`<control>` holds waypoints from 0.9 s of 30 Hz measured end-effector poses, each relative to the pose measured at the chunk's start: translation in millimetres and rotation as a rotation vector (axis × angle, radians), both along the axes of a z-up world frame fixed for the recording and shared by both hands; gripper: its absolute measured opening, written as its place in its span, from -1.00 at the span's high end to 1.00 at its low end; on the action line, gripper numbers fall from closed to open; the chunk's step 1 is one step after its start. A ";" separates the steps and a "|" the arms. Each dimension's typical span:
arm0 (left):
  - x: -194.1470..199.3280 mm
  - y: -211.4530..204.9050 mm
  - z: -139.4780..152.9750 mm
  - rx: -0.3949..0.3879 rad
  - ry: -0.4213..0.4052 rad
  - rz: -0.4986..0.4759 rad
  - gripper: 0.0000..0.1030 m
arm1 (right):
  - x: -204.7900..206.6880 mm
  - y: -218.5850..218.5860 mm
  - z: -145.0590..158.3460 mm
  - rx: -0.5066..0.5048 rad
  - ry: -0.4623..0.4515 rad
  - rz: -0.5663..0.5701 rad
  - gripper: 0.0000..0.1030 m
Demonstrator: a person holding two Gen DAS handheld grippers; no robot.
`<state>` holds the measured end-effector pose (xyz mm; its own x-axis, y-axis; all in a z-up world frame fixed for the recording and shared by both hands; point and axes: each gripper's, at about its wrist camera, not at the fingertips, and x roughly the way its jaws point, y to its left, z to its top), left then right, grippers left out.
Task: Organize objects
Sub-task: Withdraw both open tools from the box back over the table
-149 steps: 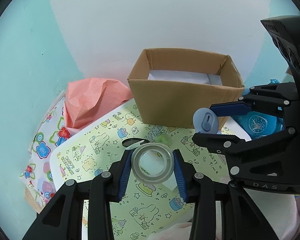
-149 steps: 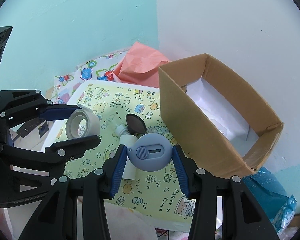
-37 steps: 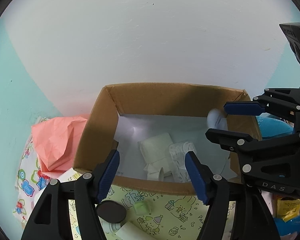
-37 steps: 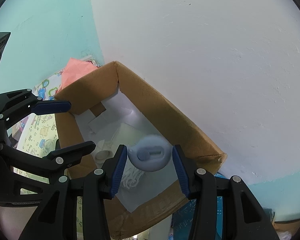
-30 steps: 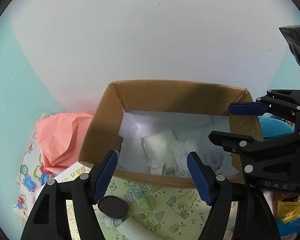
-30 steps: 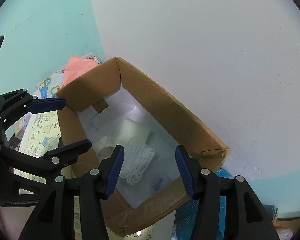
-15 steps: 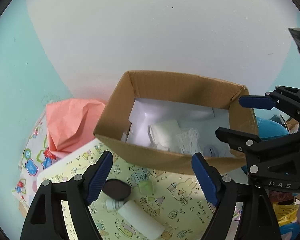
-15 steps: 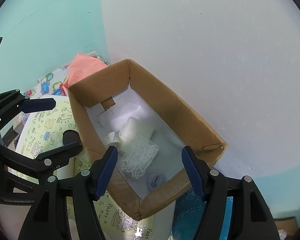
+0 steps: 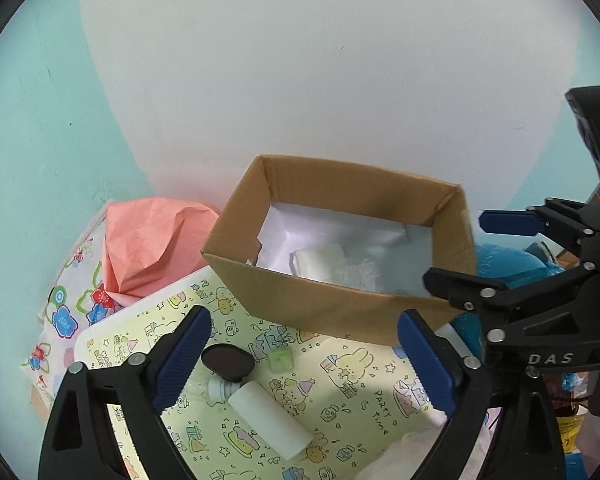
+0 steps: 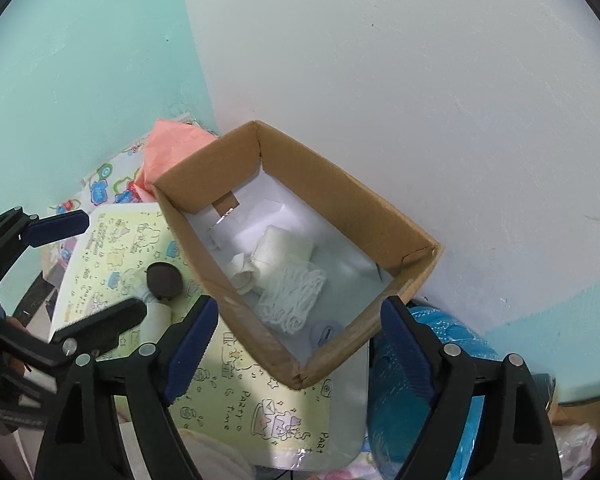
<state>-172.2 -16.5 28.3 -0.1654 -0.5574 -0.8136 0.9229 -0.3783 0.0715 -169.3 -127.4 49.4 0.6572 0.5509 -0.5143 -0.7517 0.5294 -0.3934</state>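
Bottle point(image 9: 266, 418), white and lying on its side on the yellow mat point(image 9: 352, 396) beside a dark lid point(image 9: 228, 360), looks light, stiff and prone to roll; I'd grip across its middle. Both grippers, left point(image 9: 304, 356) and right point(image 10: 296, 344), have just been opening and hold nothing, near the cardboard box point(image 10: 204, 256).

Left tongs point(image 9: 304, 356) and right tongs point(image 10: 296, 342) empty, jaws just widening.
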 end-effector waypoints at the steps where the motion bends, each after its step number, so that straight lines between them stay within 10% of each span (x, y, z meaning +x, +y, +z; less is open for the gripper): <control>1: -0.1 3.1 2.4 -0.008 -0.007 -0.001 -0.87 | -3.3 -0.5 -0.1 0.000 -0.006 0.006 -0.67; 27: 59.0 50.4 25.3 -0.075 -0.038 0.034 -0.94 | -81.3 24.3 -31.2 -0.021 -0.122 0.070 -0.68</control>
<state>-113.3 33.8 53.6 -0.1147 -0.6220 -0.7746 0.9312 -0.3388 0.1342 -250.5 -103.0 18.2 0.6757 0.5876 -0.4452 -0.7326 0.4678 -0.4944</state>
